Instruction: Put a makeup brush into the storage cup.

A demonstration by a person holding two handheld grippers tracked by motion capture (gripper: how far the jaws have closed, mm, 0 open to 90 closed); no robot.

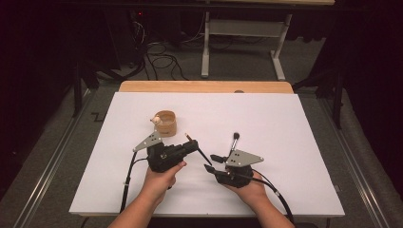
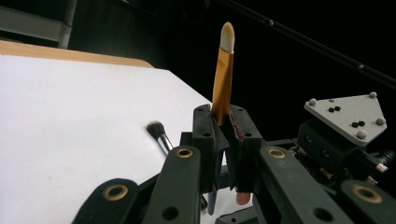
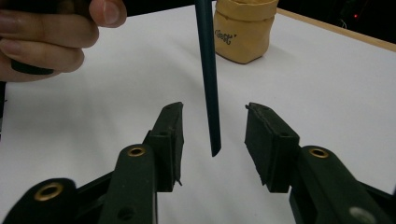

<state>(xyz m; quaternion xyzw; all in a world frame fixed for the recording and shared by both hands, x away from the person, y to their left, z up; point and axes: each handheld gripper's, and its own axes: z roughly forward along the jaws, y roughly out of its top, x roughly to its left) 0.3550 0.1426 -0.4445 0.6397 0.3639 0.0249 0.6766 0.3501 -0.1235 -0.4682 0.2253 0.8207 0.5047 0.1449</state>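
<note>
My left gripper [image 2: 223, 122] is shut on a thin makeup brush [image 2: 223, 70] with an orange ferrule and a pale tip. In the high view the left gripper [image 1: 194, 144] holds this brush [image 1: 188, 137] slanted, its dark handle running down to the right. That dark handle [image 3: 208, 84] hangs between the jaws of my right gripper [image 3: 214, 126], which stand apart from it on both sides. The right gripper [image 1: 211, 161] is open beside the left one. A second brush [image 1: 235, 141] with black bristles lies on the white board, also seen as the black-bristled brush [image 2: 158, 133].
A tan paper pouch [image 1: 165, 122] stands on the white board [image 1: 285, 142] behind the left gripper, with a small pale knob at its rim; the pouch [image 3: 243, 28] is upright. A wooden table edge [image 1: 204, 86] runs along the back. A person's hand [image 3: 51, 39] grips the left gripper.
</note>
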